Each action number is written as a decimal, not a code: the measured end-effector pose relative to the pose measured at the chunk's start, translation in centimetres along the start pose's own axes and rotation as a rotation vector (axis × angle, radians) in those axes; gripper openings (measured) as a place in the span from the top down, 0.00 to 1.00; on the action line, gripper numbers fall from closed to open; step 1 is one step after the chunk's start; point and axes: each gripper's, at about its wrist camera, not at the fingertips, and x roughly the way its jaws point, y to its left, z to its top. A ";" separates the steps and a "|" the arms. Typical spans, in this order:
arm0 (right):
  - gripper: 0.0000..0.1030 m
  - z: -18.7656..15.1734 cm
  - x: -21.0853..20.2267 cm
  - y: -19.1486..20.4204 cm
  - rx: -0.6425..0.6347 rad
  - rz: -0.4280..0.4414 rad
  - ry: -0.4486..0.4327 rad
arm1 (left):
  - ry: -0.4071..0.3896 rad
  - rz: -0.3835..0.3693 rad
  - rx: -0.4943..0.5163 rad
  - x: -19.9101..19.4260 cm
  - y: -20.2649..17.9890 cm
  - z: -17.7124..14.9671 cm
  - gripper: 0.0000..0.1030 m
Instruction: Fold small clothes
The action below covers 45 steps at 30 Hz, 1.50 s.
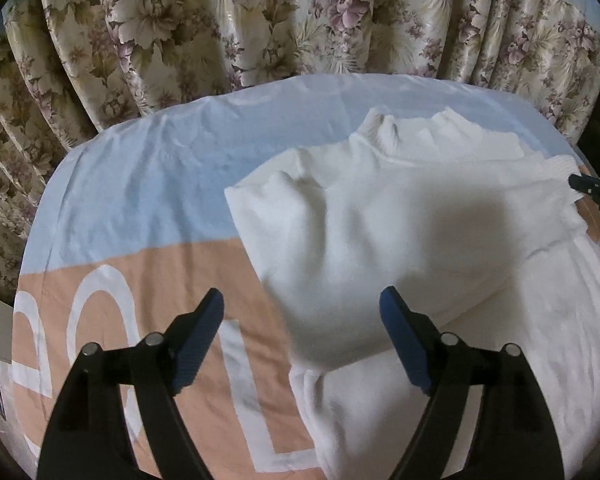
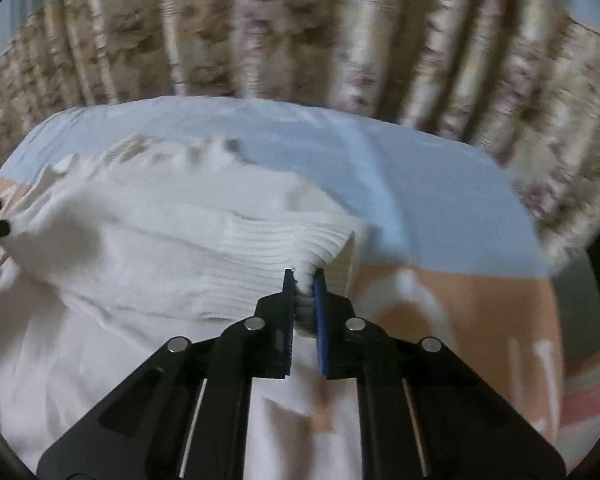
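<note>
White knit sweater (image 1: pixel 380 220): lying doubled toward bed's far-right edge | right gripper (image 2: pixel 303 280): I'm pinching its ribbed hem to carry the fold | left gripper (image 1: pixel 302 300): I'm holding it wide, empty.

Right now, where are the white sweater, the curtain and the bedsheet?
white sweater (image 1: pixel 380 216): left wrist view, its folded body.
curtain (image 1: pixel 260 20): left wrist view, a flowered pleat.
bedsheet (image 1: pixel 140 168): left wrist view, its bare blue part.

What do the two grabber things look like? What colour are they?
Both look alike. The left gripper and the right gripper have black plastic arms shaped like wedges, round silver pins at the joints, and blue ribbed pads on the jaws. No hands or sleeves show.
</note>
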 end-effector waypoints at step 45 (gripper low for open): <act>0.91 -1.1 1.7 -0.1 0.022 0.090 0.095 | 0.096 -0.013 0.031 6.0 0.9 5.5 0.97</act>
